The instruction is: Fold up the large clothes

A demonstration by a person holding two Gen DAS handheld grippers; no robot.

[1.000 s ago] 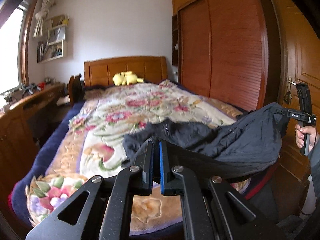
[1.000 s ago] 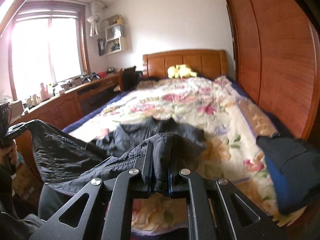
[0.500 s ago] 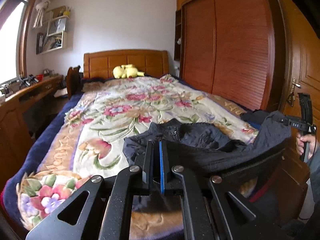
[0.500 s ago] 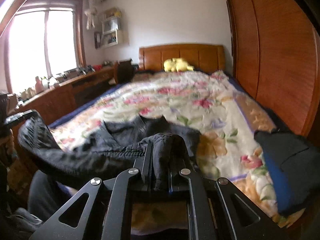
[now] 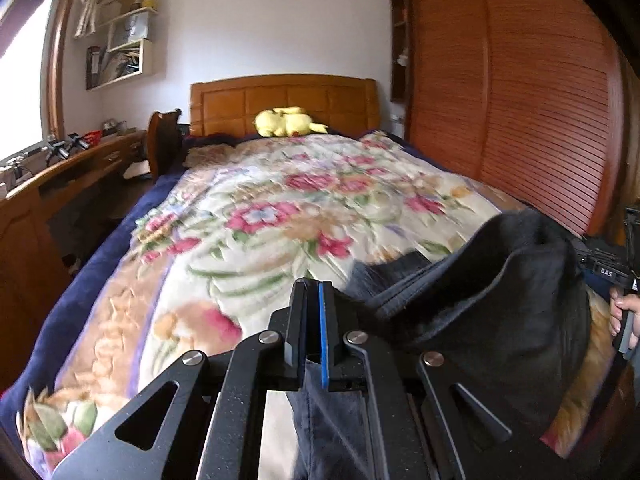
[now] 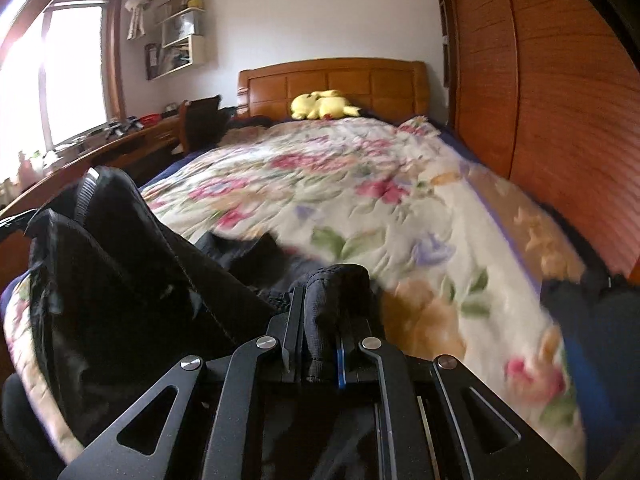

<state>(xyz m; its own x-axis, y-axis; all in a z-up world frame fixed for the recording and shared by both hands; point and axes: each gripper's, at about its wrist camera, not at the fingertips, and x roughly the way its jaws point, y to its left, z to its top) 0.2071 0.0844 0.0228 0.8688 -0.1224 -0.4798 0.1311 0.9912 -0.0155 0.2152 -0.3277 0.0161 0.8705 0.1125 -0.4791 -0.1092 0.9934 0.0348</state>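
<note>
A dark navy jacket point(image 5: 492, 300) hangs between my two grippers over the foot of the bed. My left gripper point(image 5: 314, 300) is shut on one edge of it; cloth hangs below the jaws. My right gripper point(image 6: 324, 312) is shut on a ribbed cuff or hem of the jacket point(image 6: 132, 256), which bunches up to its left. In the left wrist view the right gripper point(image 5: 624, 272) and the hand holding it show at the far right edge.
The bed has a floral blanket point(image 5: 280, 216), a wooden headboard point(image 5: 284, 100) and a yellow plush toy point(image 5: 286, 122). A wooden wardrobe point(image 5: 520, 100) runs along the right. A desk point(image 5: 60, 176) and chair stand on the left. Another dark garment point(image 6: 592, 304) lies at the bed's right edge.
Both grippers have come closer together and forward. The jacket, stretched wide before, now bunches and folds between them, with less of it lying on the blanket.
</note>
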